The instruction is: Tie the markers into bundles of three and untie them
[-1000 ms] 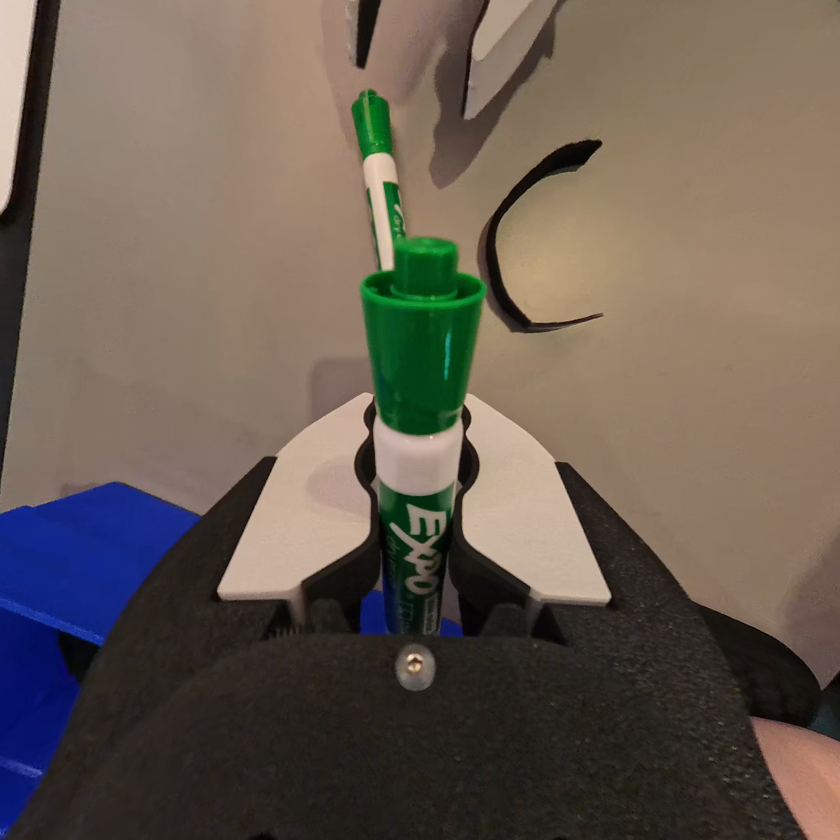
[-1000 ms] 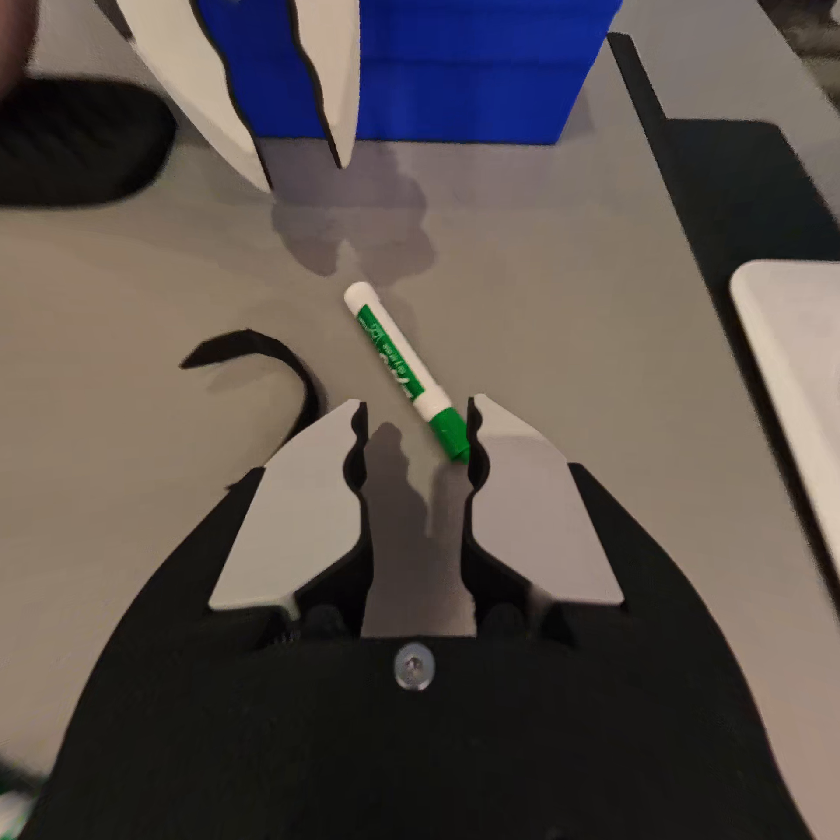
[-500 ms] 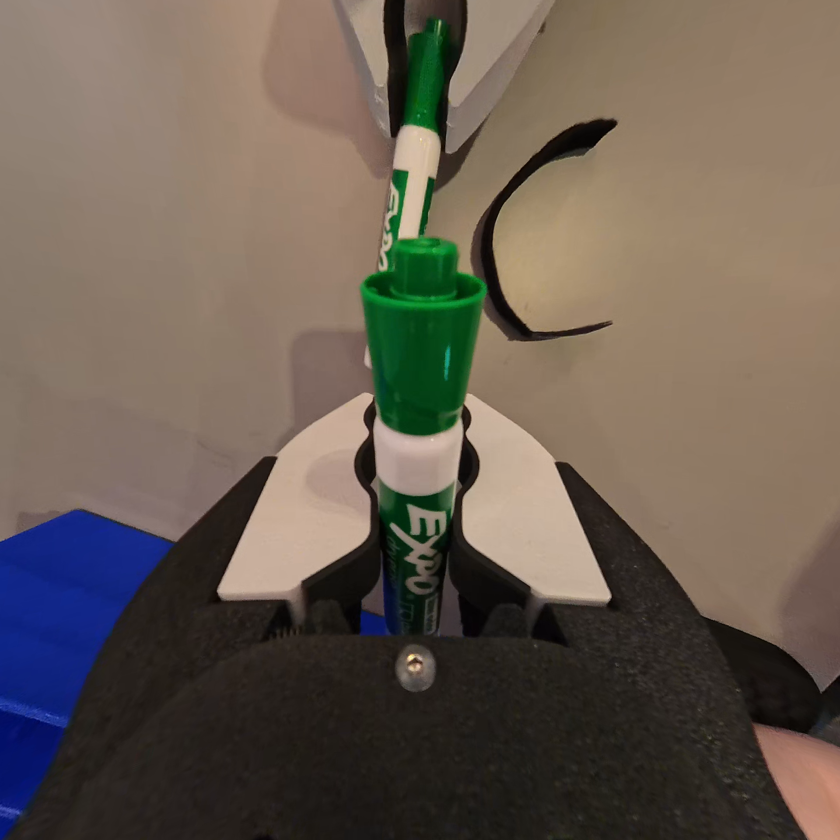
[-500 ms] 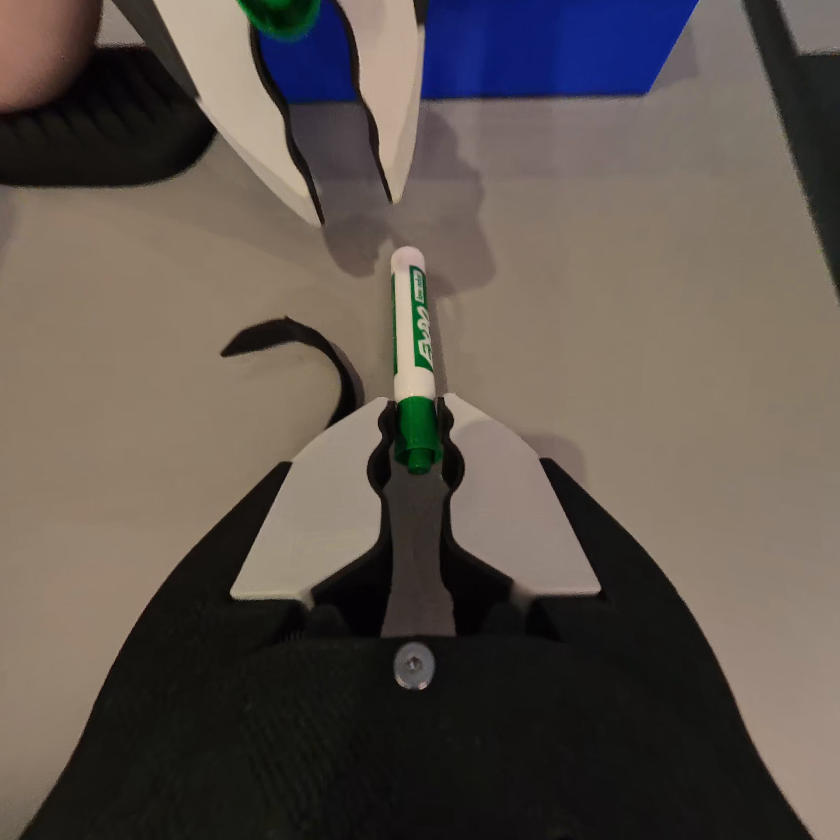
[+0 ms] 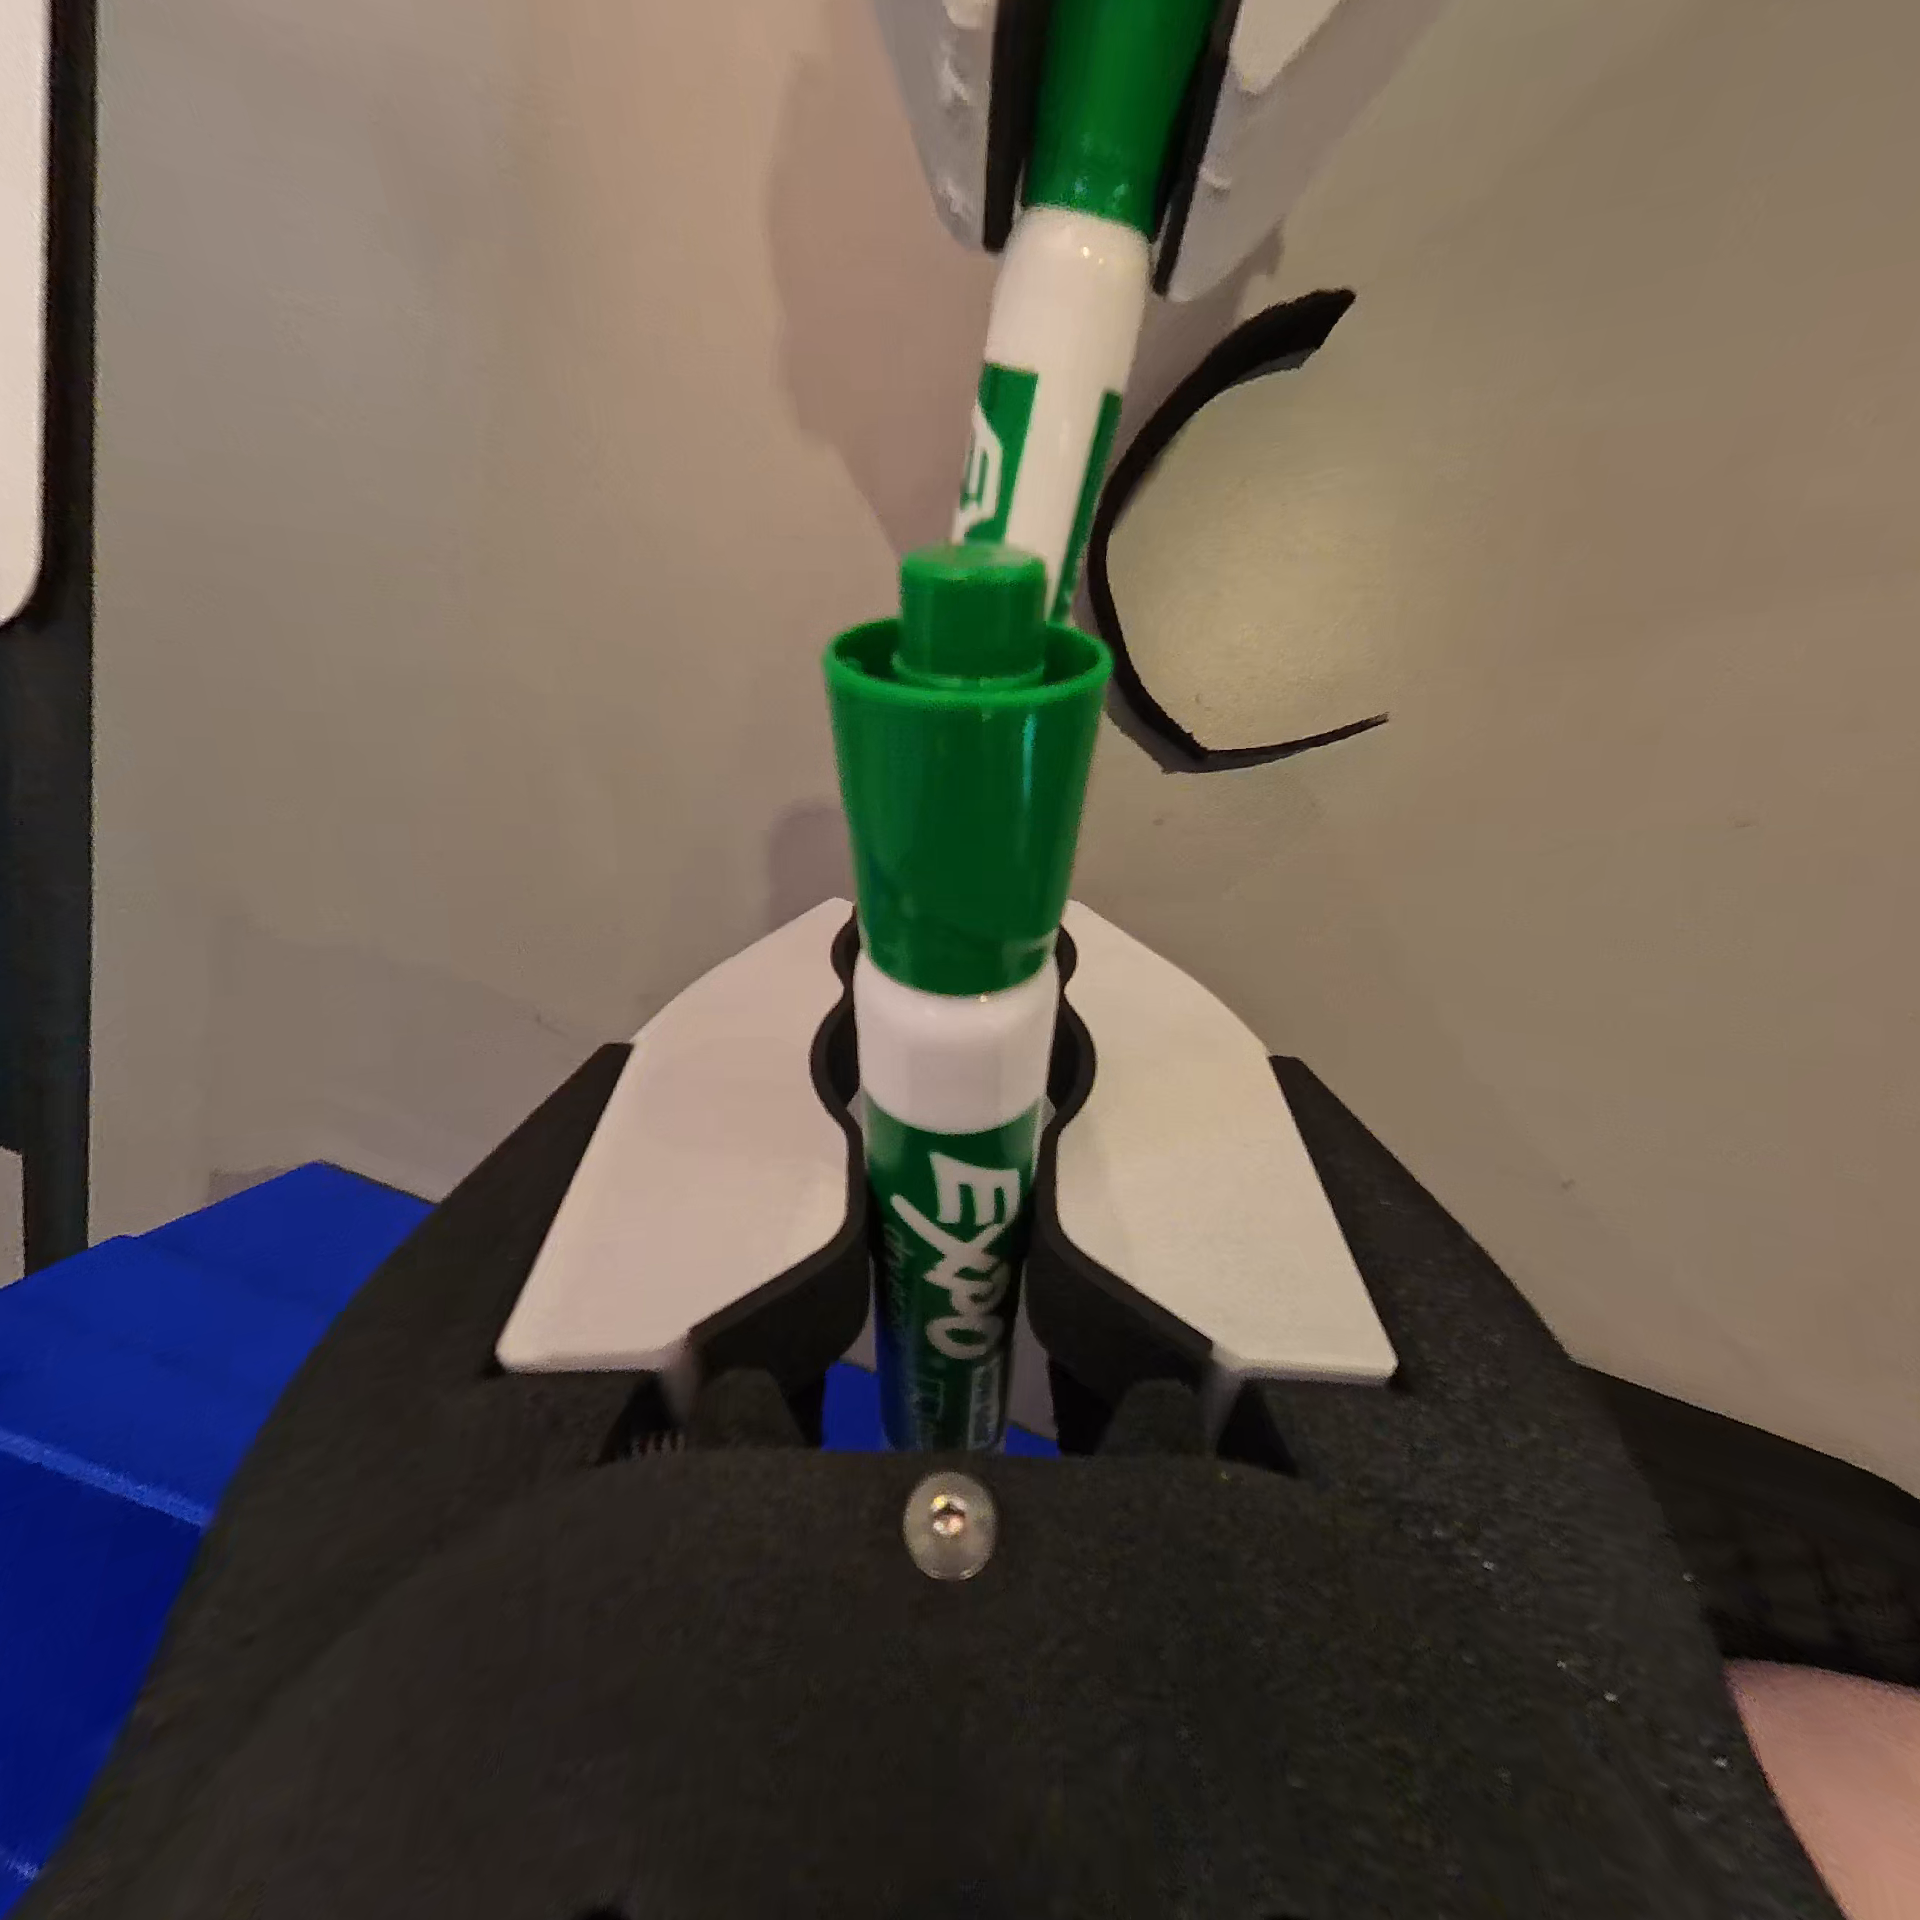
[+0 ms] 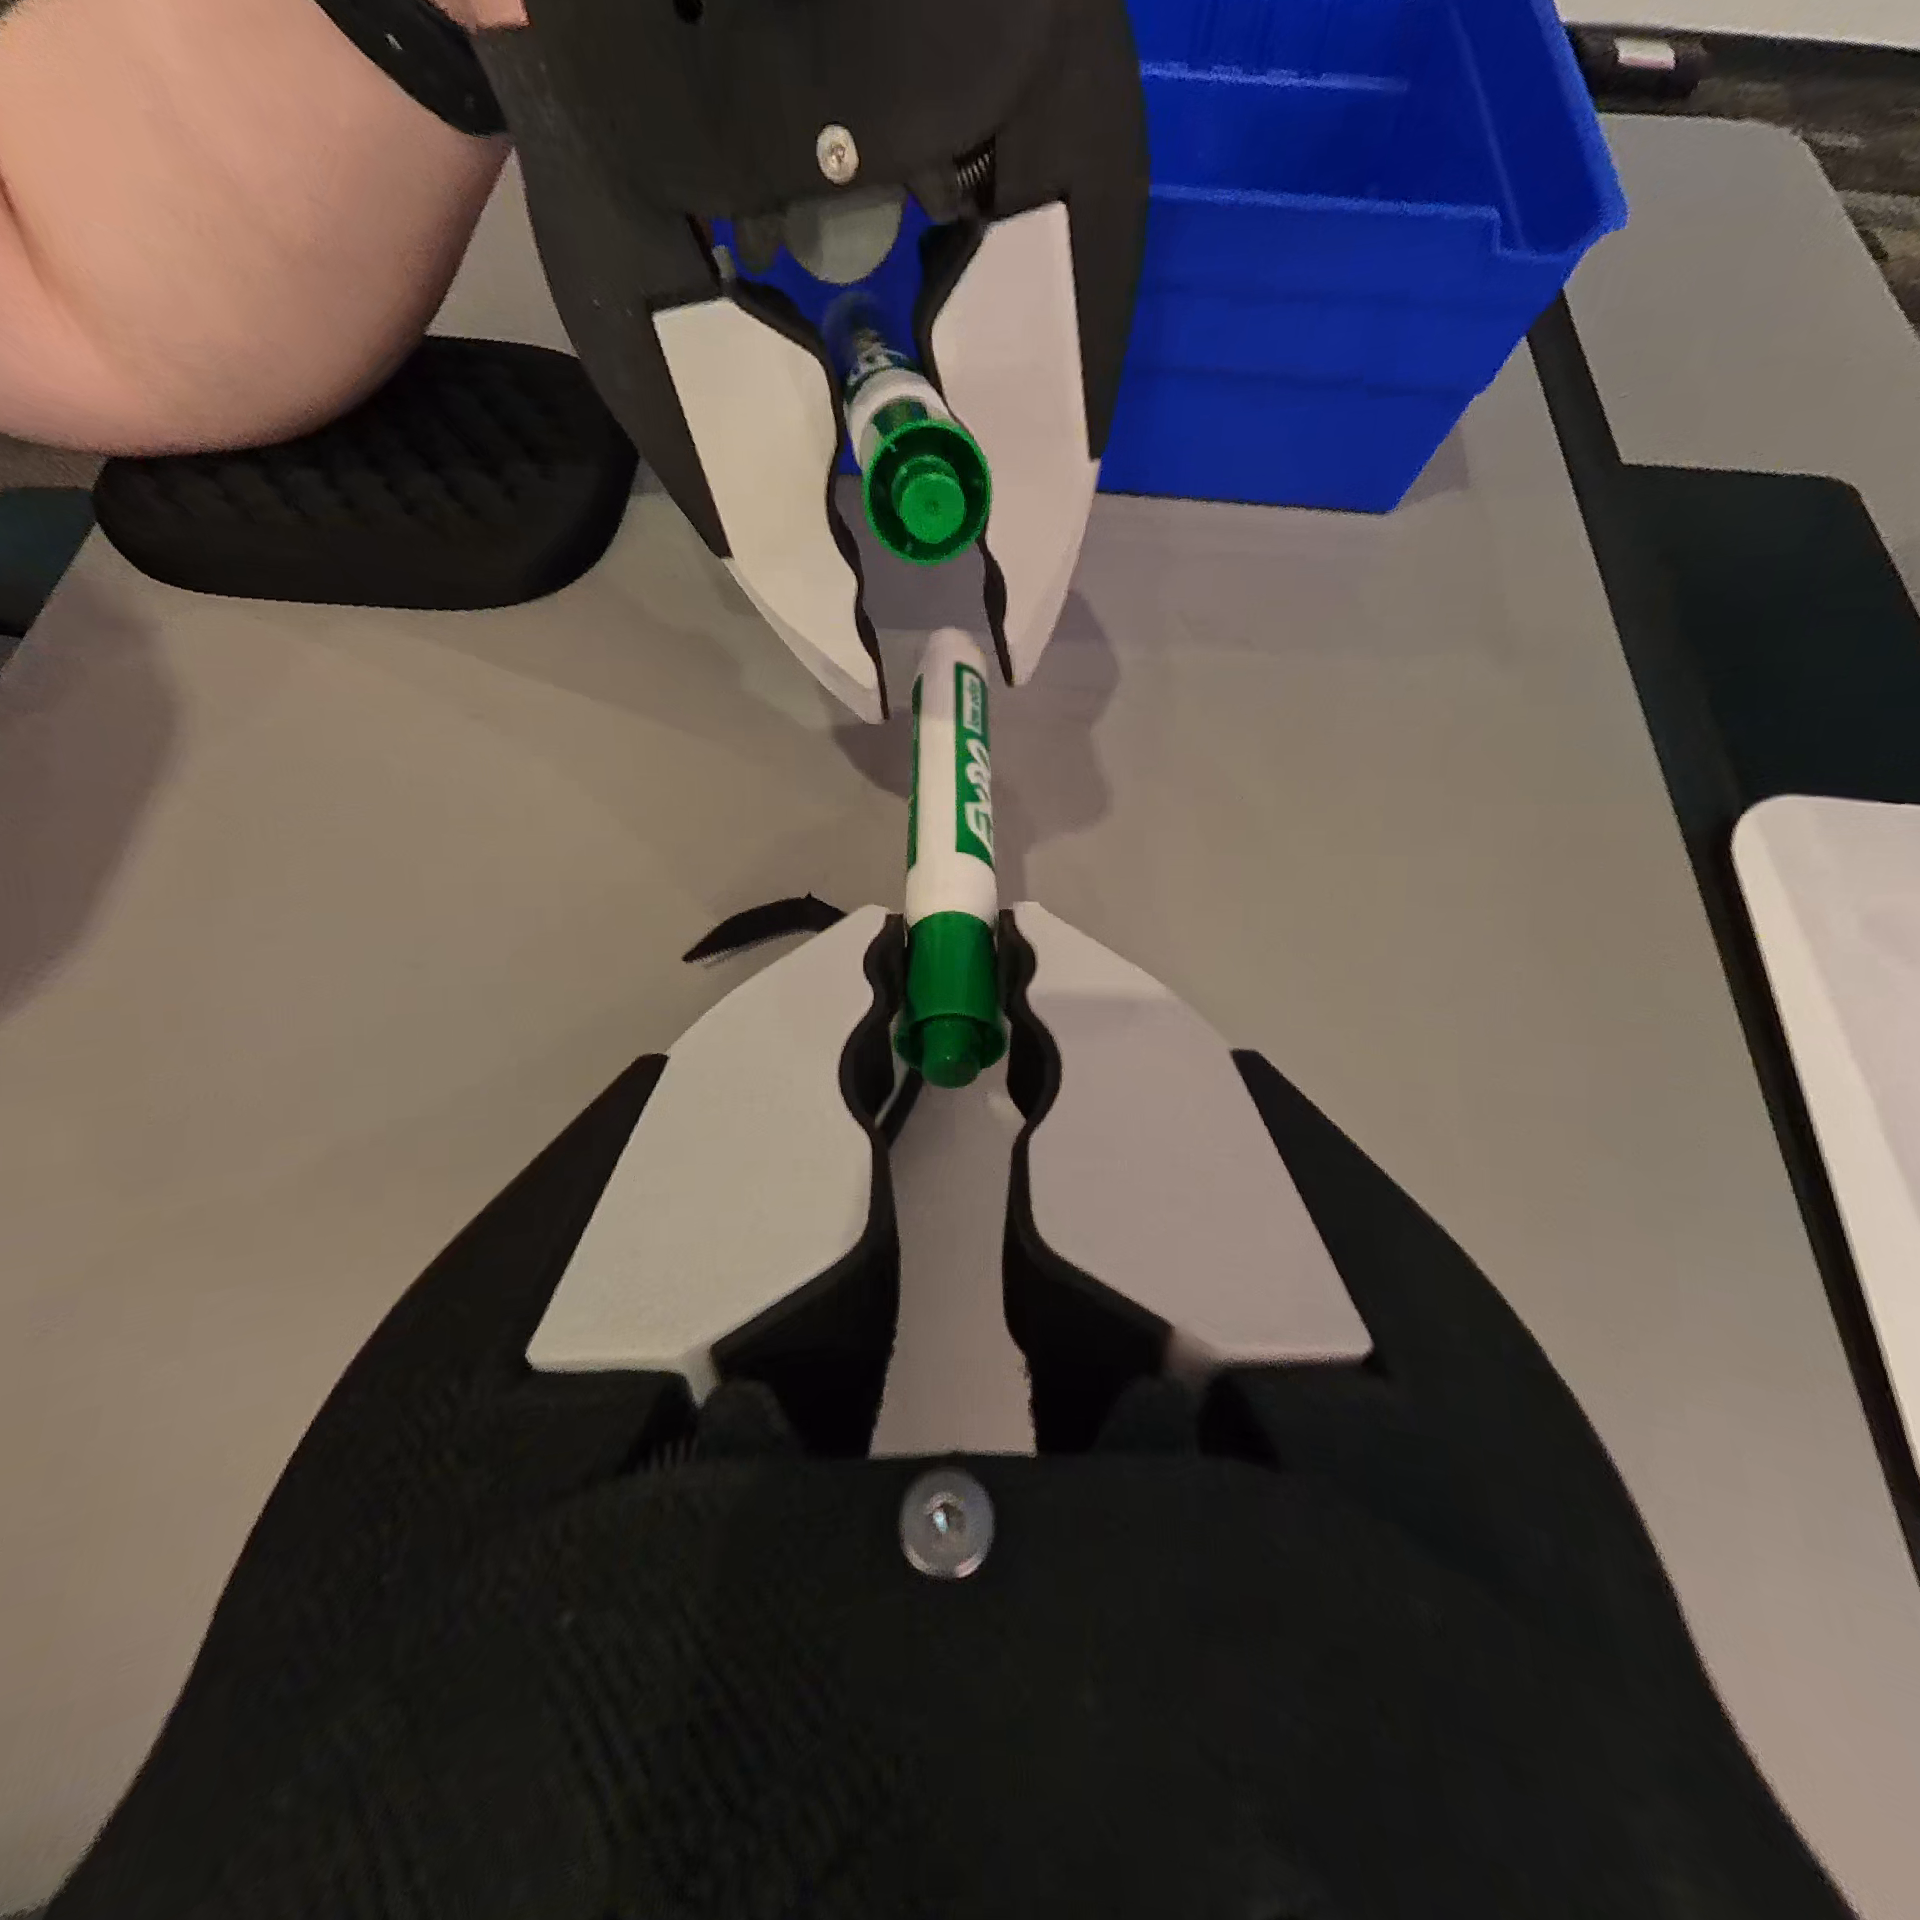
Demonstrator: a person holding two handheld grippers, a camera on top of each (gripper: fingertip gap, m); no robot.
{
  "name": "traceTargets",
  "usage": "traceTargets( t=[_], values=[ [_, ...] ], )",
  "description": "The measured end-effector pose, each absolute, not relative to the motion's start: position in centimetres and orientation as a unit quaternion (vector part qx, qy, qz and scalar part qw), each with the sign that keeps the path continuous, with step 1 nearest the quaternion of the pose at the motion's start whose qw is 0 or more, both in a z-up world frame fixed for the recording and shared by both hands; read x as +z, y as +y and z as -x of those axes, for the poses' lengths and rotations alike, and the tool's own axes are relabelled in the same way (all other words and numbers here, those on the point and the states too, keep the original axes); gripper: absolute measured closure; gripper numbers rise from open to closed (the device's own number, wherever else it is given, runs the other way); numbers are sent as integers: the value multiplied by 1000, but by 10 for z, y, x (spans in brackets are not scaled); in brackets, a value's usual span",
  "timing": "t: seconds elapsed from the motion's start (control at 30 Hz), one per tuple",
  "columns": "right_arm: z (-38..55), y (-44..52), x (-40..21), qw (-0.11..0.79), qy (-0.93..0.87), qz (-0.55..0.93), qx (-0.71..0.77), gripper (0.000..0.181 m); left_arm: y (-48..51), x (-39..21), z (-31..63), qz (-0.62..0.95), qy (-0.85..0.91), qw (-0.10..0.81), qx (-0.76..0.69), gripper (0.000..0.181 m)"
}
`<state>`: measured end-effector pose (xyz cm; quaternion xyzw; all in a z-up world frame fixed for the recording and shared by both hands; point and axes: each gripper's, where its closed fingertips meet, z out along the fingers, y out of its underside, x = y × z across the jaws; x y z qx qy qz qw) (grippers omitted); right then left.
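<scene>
My left gripper (image 5: 958, 914) is shut on a green-and-white marker (image 5: 961, 821), green cap pointing forward. My right gripper (image 6: 948, 914) is shut on the green cap of a second marker (image 6: 948, 800), which points away from it. The two grippers face each other over the grey table (image 6: 312, 935). In the right wrist view the left gripper (image 6: 945, 691) holds its marker (image 6: 925, 499) just above the second marker's white end, which reaches between its fingertips. In the left wrist view the right gripper (image 5: 1081, 260) and second marker (image 5: 1049, 416) are at the top. A black strap (image 5: 1132, 499) lies curled beside them.
A blue bin (image 6: 1330, 260) stands behind the left gripper, also at the lower left of the left wrist view (image 5: 156, 1382). A black pad (image 6: 364, 478) lies at the far left under a person's arm (image 6: 208, 208). A white object (image 6: 1839, 1039) sits at the right edge. My hands' fingertips stand some 9 cm from each other. Both grippers' tips are roughly 25 cm from the white object (image 6: 1839, 1039).
My right gripper closed on the cap of the marker that lay on the table and brought it toward the left gripper. The left gripper kept its marker.
</scene>
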<state>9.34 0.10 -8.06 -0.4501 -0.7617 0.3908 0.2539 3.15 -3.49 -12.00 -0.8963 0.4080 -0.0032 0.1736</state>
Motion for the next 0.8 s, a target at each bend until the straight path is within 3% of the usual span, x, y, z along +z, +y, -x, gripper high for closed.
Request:
traceTargets(
  t=[0.63, 0.67, 0.8],
  values=[
    [-81, -28, -50, 251, -722, 423, 486, 165, -39, -127, -60, 882, 440, 165, -42, 149],
    [-82, -29, -48, 248, -721, 417, 494, 180, -39, -126, -62, 879, 444, 169, -48, 149],
    [-83, -26, -45, 256, -710, 407, 515, 180, -47, -123, -69, 878, 444, 159, -80, 150]
  ],
)
